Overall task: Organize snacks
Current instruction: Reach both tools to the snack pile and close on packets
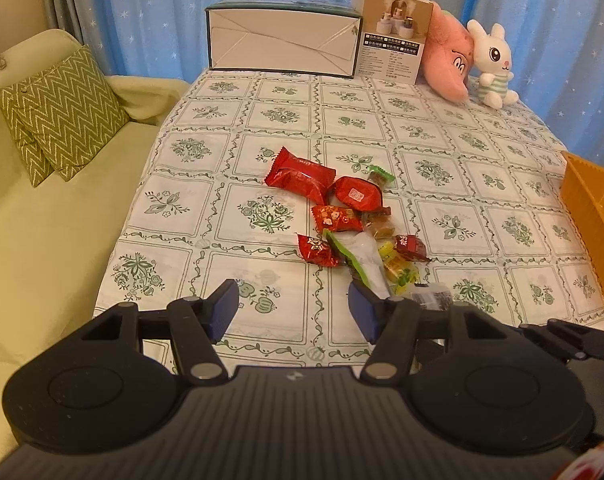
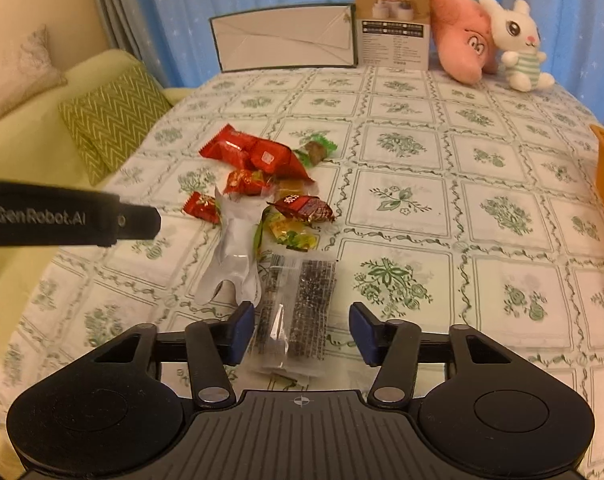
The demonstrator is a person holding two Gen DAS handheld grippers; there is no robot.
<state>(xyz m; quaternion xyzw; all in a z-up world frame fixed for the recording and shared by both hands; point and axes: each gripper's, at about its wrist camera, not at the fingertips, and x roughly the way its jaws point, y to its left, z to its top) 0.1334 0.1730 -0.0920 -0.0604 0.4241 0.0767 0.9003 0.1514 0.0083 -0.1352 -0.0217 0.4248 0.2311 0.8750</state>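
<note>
Setting: a home living room. I am over a table (image 1: 442, 148) covered with a white cloth printed in green floral squares. At 9 o'clock stands a pale green sofa (image 1: 49, 240) with a green zigzag cushion (image 1: 61, 112). Blue star-patterned curtains (image 1: 149, 12) hang across 12 o'clock, a grey drape beside them at 11. At 1 o'clock on the table's far edge sit a pink plush toy (image 1: 448, 60) and a white plush rabbit (image 1: 492, 66), next to two cardboard boxes (image 1: 285, 44).
</note>
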